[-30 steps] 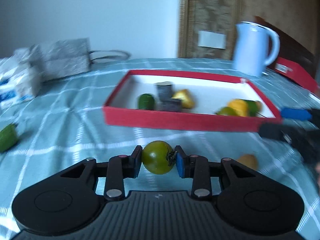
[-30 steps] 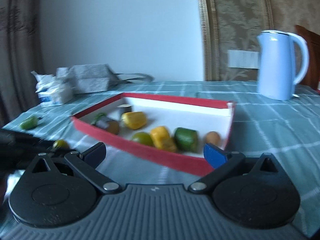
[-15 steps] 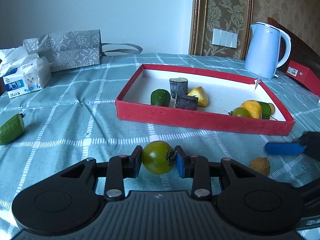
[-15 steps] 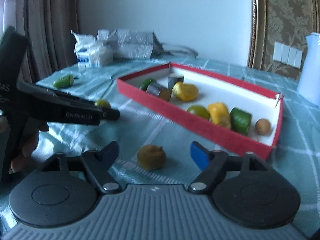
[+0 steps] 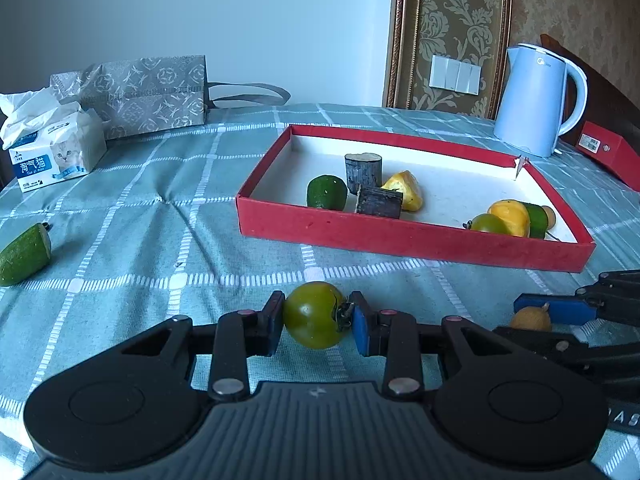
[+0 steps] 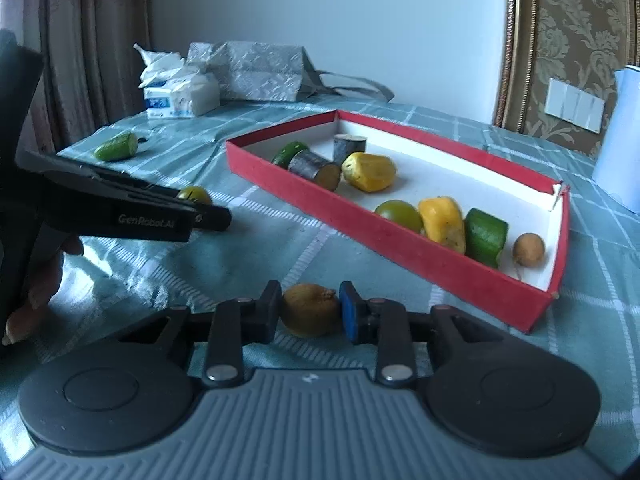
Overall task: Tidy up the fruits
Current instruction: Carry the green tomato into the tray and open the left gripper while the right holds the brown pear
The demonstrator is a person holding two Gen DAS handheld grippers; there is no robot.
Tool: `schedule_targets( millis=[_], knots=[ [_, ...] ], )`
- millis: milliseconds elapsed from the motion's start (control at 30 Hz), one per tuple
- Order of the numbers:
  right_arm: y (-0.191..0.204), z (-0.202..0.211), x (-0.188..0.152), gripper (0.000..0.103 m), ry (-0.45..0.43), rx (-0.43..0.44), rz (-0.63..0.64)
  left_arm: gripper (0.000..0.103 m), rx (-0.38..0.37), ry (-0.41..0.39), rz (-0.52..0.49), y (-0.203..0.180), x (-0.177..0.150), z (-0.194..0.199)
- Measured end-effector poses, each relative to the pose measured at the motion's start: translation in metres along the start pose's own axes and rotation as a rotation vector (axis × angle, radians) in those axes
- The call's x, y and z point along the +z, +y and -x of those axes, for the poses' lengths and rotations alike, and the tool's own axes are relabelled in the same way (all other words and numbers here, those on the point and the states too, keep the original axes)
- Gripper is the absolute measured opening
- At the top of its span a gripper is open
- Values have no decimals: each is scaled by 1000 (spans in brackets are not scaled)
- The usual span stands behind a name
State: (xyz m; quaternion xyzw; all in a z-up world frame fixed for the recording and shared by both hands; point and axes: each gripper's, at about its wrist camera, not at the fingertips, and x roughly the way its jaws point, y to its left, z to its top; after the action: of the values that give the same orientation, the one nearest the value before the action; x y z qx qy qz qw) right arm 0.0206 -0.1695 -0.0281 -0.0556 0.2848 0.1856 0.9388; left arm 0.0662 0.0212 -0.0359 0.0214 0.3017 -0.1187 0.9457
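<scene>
Since the earlier frame the right gripper [image 6: 310,312] has travelled from in front of the red box [image 6: 400,236] to a small brown fruit [image 6: 310,310] on the tablecloth [image 6: 260,248], and its jaws, wide then, are closing with the fruit between them; the pads look to touch both sides of it already. To do this step well, I think the squeeze should finish before any lift, with the fruit centred on the pads, because it is round and may roll out. The left gripper [image 5: 314,316] is clamped on a green tomato-like fruit [image 5: 314,314], just in front of the box's near wall. The box is near both grippers and holds several fruit pieces. A green cucumber piece [image 5: 24,254] lies well apart on the cloth, not yet collected.
</scene>
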Motion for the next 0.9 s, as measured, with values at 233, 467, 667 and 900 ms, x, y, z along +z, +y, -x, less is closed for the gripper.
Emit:
schedule_targets(
  millis=[233,467,667,900],
  knots=[
    [-17,3,2,30,-48,-16,-100,34,13,-2,11,3,1,-1],
    [-27,15,2,30,-149,-48,-163,34,24,-4,5,2,0,0],
    [-26,17,1,30,-169,-73,-156,34,30,-8,22,3,2,-1],
    [-25,22,0,30,-197,-107,-151,34,60,-22,47,-1,11,-4]
  ],
)
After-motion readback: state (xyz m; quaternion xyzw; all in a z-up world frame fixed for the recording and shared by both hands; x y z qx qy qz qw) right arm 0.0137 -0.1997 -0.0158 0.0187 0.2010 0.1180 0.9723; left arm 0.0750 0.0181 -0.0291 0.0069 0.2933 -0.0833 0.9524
